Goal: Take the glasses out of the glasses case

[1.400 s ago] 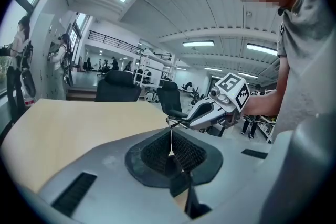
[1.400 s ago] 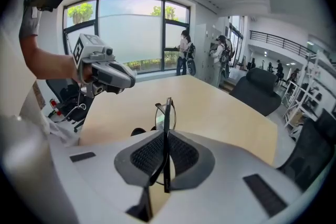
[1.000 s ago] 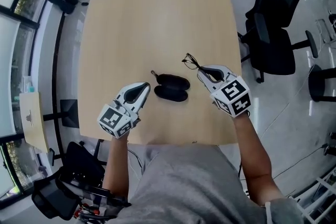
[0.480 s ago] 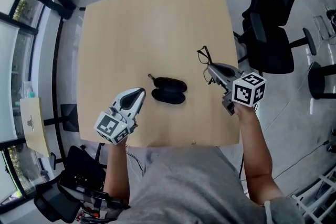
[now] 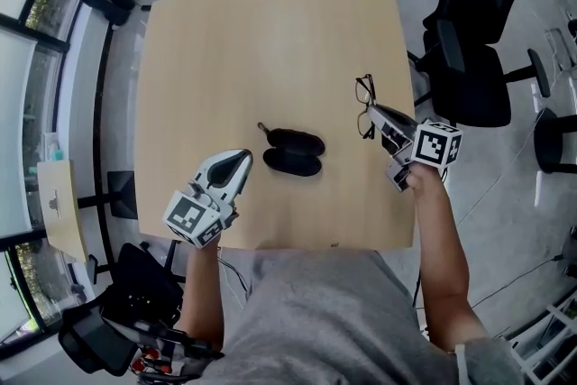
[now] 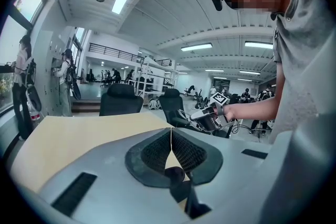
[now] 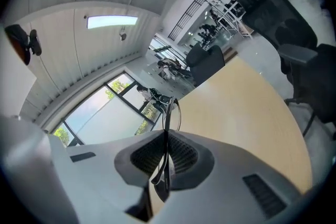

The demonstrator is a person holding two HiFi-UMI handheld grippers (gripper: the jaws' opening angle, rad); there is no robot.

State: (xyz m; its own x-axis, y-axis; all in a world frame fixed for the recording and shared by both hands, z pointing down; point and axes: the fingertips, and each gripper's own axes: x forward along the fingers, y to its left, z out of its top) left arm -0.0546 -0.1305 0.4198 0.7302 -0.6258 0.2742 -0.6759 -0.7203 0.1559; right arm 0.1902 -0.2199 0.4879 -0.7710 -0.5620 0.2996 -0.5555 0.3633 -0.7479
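My right claw (image 5: pixel 373 110) was pinching the glasses (image 5: pixel 364 94), with the thin frame caught edge-on between its two halves. The glasses were at 3 o'clock from the case (image 5: pixel 293 151), well apart from it and close to the worktop's (image 5: pixel 270 41) 3 o'clock edge. I could not tell whether they touched the wood. The black case lay near the middle of the worktop, its two halves side by side, with a small tab (image 5: pixel 261 128) sticking out at its 10 o'clock. My left claw (image 5: pixel 243 158) hung at 8 o'clock from the case, just beside it, pressed together on nothing.
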